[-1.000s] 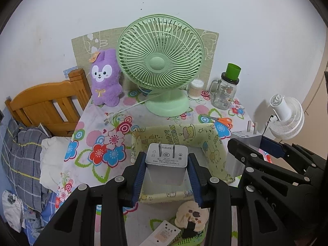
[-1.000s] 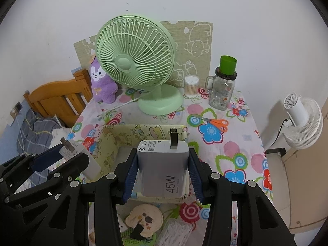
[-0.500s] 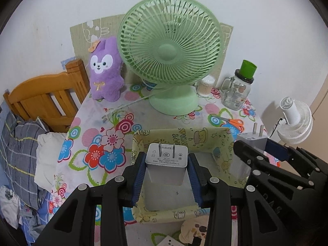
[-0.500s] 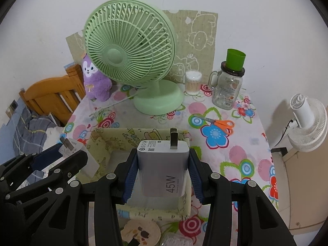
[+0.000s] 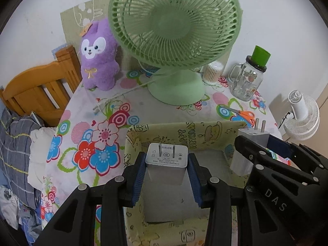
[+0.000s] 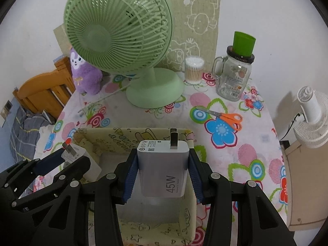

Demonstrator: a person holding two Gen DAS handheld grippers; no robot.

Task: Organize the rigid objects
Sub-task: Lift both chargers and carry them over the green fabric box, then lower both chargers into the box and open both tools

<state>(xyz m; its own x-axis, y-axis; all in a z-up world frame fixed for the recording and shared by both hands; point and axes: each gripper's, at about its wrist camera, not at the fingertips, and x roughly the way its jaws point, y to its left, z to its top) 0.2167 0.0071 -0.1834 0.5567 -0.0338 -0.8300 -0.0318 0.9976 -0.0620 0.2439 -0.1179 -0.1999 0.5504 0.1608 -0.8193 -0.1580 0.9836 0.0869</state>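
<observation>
My left gripper (image 5: 166,169) is shut on a small white plug charger (image 5: 166,165), prongs up, held over the open yellow cartoon-print fabric box (image 5: 184,135). My right gripper (image 6: 163,172) is shut on a larger white 45W charger (image 6: 164,170), also held over the same box (image 6: 114,139). Each gripper shows in the other's view: the right one with its charger (image 5: 253,137) at the box's right side, the left one with its charger (image 6: 71,152) at the box's left side.
On the floral tablecloth behind the box stand a green desk fan (image 5: 176,41), a purple plush (image 5: 98,57), a cotton-swab jar (image 6: 193,69) and a glass mug jar with green cup (image 6: 235,73). Orange scissors (image 6: 227,117) lie right of the box. A wooden bed frame (image 5: 39,90) is at left.
Both grippers have moved forward with their chargers, from the box's near edge to over its inside. Both stay shut.
</observation>
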